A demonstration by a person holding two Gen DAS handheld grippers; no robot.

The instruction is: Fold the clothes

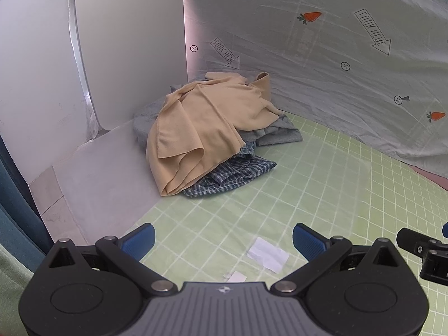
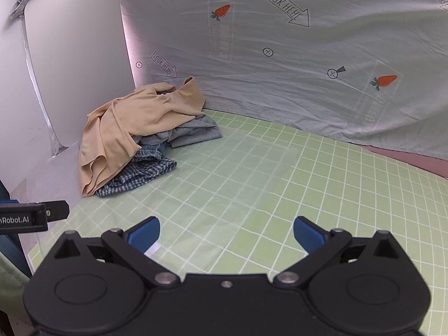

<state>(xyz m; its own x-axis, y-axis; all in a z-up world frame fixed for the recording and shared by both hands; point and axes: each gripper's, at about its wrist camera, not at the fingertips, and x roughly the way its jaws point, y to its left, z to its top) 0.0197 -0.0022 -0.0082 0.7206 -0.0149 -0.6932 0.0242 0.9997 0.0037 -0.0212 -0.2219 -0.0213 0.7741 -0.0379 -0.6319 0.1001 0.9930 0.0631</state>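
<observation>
1. We hold both tongs low over the green grid mat (image 2: 280,196), left tongs (image 1: 224,240) and right tongs (image 2: 226,233) spread wide and empty, ready to reach.
2. The clothes sit heaped at the far left corner: a tan garment (image 1: 201,123) on top, a grey one (image 1: 280,133) and a blue checked one (image 1: 232,176) beneath.
3. Nothing is folded yet; the clear mat looks like our folding space.

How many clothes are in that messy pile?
3 that show: a tan garment on top, a grey one under it toward the printed sheet, and a blue checked one at the bottom front. More may be hidden underneath.
</observation>
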